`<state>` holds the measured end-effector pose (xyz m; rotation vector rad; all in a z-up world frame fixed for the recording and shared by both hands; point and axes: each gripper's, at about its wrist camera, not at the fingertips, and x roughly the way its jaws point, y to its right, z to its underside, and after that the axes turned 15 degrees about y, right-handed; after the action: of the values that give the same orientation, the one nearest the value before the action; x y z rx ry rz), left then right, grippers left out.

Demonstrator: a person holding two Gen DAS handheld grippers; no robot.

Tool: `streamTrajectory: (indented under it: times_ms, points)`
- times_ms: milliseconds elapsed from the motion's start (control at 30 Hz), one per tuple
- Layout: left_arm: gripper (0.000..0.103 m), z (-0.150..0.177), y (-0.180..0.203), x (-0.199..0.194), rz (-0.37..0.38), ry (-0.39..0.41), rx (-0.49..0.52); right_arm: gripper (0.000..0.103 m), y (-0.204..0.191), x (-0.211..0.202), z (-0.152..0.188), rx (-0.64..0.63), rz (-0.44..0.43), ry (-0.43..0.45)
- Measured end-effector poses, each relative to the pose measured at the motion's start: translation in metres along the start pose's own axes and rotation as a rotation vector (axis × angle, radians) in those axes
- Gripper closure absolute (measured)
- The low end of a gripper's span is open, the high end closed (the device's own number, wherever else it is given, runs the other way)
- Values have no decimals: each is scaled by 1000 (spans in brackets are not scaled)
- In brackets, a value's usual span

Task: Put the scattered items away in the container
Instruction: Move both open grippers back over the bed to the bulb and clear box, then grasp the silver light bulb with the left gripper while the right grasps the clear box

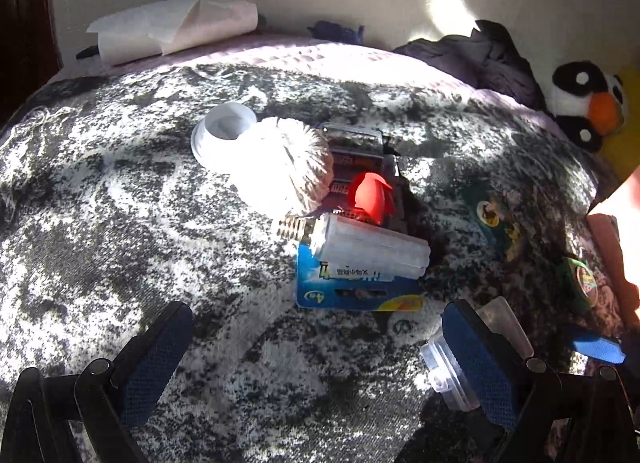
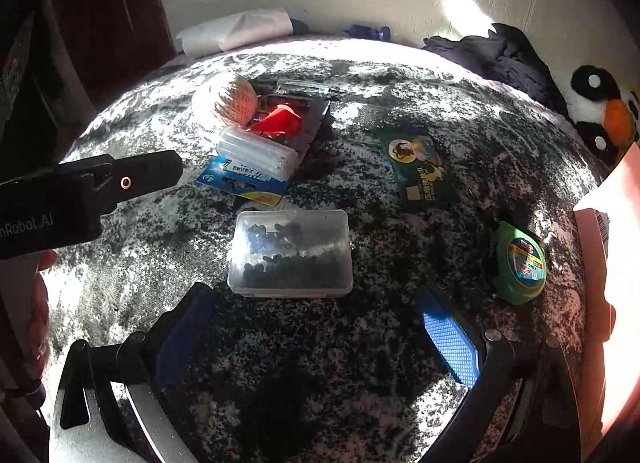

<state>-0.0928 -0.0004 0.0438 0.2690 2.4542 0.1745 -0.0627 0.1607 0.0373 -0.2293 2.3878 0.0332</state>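
Note:
A pile lies mid-blanket: a twine ball [image 1: 286, 165] [image 2: 234, 99], a white lid [image 1: 224, 129], a red piece [image 1: 370, 197] [image 2: 280, 121], a clear ribbed case [image 1: 370, 249] [image 2: 256, 153] on a blue blister card [image 1: 356, 291] [image 2: 244, 183]. A clear box of dark beads [image 2: 290, 253] sits just ahead of my right gripper [image 2: 320, 331], which is open and empty. A green packet [image 2: 420, 165] and a green tape reel [image 2: 520, 263] lie to its right. My left gripper [image 1: 316, 347] is open and empty, short of the blue card; the clear box [image 1: 448, 367] lies by its right finger.
A pink container's edge [image 2: 596, 263] shows at the right. A tissue roll [image 1: 176, 27], dark clothes [image 1: 480, 59] and a plush penguin [image 1: 588, 103] lie along the wall. The left gripper's body [image 2: 80, 191] reaches in from the left in the right wrist view.

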Motion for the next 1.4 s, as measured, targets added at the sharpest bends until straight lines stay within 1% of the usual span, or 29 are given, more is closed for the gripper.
streamTrajectory:
  times_ms: [67,200,267,433,500,533,633,700,733,800,833,867,900,933,1000,1167,1233,1300,1400]
  points:
    - [1,-3,4,14,17,-11,3,2,-2,9,-3,4,-8,-3]
    - [1,-10,6,37,41,-26,-35,3,-4,22,-2,-5,-18,-19]
    - [1,-11,10,47,58,-33,-45,5,-2,27,0,-2,-19,-29]
    - [1,-6,26,63,88,-49,-23,10,0,39,1,-5,-26,-40]
    - [1,-4,29,69,80,-52,-19,20,-3,39,0,-30,-26,-29]
    - [1,-3,29,72,74,-55,-20,29,-5,37,0,-45,-25,-23]
    - [1,-1,28,75,67,-35,-12,30,-6,32,0,-64,-32,-29]
    - [7,-2,24,72,63,-14,-15,30,-7,29,1,-69,-42,-37]
    - [19,-3,21,70,55,-5,-11,30,-7,27,1,-72,-46,-39]
    - [22,-3,14,67,75,2,-28,30,-7,23,0,-68,-53,-38]
    - [43,-3,9,63,55,12,-27,30,-7,21,0,-65,-53,-37]
    - [58,-3,4,60,48,17,-29,30,-6,19,0,-60,-53,-35]
    - [65,-2,-1,56,54,11,-38,30,-4,18,-1,-55,-52,-34]
    - [69,-1,-5,53,46,2,-42,30,-3,15,-1,-49,-50,-31]
    - [69,3,-9,45,13,-6,-23,30,-1,10,-3,-42,-51,-25]
    - [70,18,-9,20,-12,-34,15,30,3,-5,-6,-40,-55,-3]
    - [71,24,-10,5,-8,-37,7,30,4,-11,-9,-38,-56,8]
    - [71,24,-10,-14,5,-22,-15,30,5,-21,-10,-38,-55,27]
    - [72,18,-3,-51,10,30,-1,30,7,-40,-15,-30,-60,63]
